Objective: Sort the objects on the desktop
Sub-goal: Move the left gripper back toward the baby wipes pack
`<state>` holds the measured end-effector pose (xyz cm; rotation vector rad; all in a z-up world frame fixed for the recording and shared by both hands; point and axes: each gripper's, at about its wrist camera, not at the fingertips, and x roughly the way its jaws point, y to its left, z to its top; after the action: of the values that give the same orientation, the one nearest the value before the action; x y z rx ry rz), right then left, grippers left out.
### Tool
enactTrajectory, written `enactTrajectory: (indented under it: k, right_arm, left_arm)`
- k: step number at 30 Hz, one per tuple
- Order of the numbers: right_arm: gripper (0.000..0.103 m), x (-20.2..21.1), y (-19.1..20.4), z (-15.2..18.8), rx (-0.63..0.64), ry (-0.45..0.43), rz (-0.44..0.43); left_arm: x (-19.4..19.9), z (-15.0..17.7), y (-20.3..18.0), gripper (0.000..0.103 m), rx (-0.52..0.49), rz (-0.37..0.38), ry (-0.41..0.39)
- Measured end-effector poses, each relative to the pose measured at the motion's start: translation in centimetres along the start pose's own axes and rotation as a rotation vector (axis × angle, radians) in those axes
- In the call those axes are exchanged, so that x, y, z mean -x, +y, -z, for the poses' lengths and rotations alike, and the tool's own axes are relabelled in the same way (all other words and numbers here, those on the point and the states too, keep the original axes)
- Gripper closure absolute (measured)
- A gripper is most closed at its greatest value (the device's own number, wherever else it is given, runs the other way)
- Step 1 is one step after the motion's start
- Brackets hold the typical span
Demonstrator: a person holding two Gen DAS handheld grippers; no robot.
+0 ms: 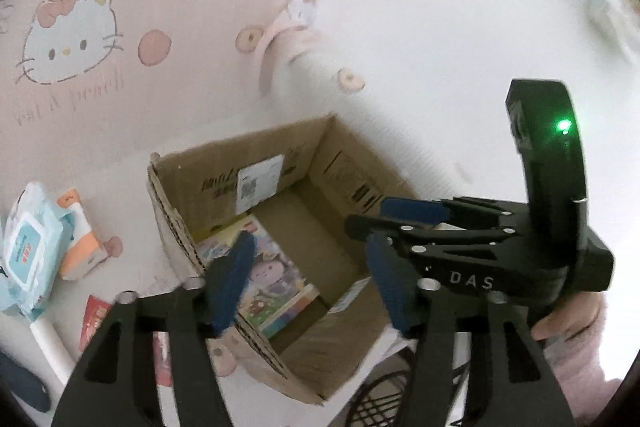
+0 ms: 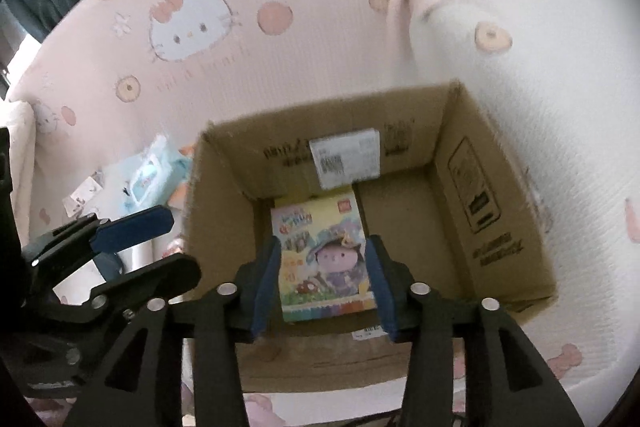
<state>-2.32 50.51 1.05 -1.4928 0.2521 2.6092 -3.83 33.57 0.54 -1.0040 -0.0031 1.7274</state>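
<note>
Now both my tongs hang open above the cardboard box (image 2: 460, 163), and the picture box (image 2: 322, 255) lies flat inside it.

From the right wrist view, my right tongs (image 2: 322, 285) stand with their blue pads apart on either side of the picture box, above it rather than pressing on it, so they hold nothing. My left tongs (image 1: 310, 281) are spread wide with nothing between them, over the near left wall of the cardboard box. The picture box rests on the box floor against the left wall, below a white shipping label (image 2: 346, 157) stuck on the far wall. Outside, to the left on the pink cartoon-cat sheet (image 1: 100, 67), lie a pack of wet wipes (image 1: 30, 247) and a small orange carton (image 1: 82, 243). A person's hand (image 1: 568, 319) grips the right tool's handle.
</note>
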Motion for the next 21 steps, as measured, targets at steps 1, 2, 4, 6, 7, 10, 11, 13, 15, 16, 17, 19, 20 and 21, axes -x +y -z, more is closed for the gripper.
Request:
enactTrajectory:
  k: [1,2,4,6,7,10,11,13,15,16,17,19,20,21]
  right_arm:
    - [0.053,0.8,0.3,-0.1,-0.001,-0.015,0.002]
    - [0.052,1.3,0.5,-0.2,0.0,-0.025,0.007]
    - [0.046,2.6,1.2,-0.2,0.012,-0.054,0.033]
    - [0.042,3.7,2.1,-0.1,0.028,-0.077,0.066]
    - [0.041,4.2,2.7,0.0,0.039,-0.08,0.084]
    - [0.04,5.3,4.0,0.5,0.057,-0.087,0.129]
    - [0.04,5.7,4.5,0.7,0.06,-0.085,0.14]
    - [0.039,6.5,5.3,1.3,0.056,-0.086,0.156]
    - [0.039,7.1,6.0,1.9,0.041,-0.087,0.173]
    - [0.039,7.4,6.4,2.2,0.03,-0.088,0.175]
    - [0.039,7.6,6.8,2.5,0.021,-0.088,0.172]
    - [0.038,7.6,7.5,2.8,0.014,-0.087,0.155]
    - [0.038,7.7,8.0,3.0,0.013,-0.088,0.144]
    - [0.038,7.8,8.8,3.0,0.016,-0.09,0.13]
  left_arm:
    - [0.7,0.0,0.1,0.034,0.009,0.012,-0.017]
    - [1.4,0.0,0.1,0.033,0.014,0.03,-0.032]
    - [2.8,0.2,0.4,0.032,0.017,0.039,-0.057]
    - [3.7,0.2,0.6,0.032,0.005,0.023,-0.077]
    - [4.2,0.3,0.7,0.032,-0.001,0.014,-0.088]
    - [5.5,0.5,1.0,0.031,-0.021,-0.002,-0.117]
    - [6.1,0.6,1.1,0.031,-0.034,-0.005,-0.129]
    - [7.3,1.0,1.3,0.031,-0.059,-0.01,-0.148]
    - [8.6,1.5,1.5,0.031,-0.075,-0.012,-0.165]
    - [9.2,1.7,1.7,0.031,-0.076,-0.013,-0.17]
    - [9.8,2.0,2.1,0.031,-0.069,-0.014,-0.173]
    - [10.8,2.6,3.0,0.031,-0.052,-0.02,-0.17]
    - [11.4,2.9,3.6,0.031,-0.042,-0.023,-0.169]
    - [11.9,3.1,4.2,0.031,-0.034,-0.026,-0.171]
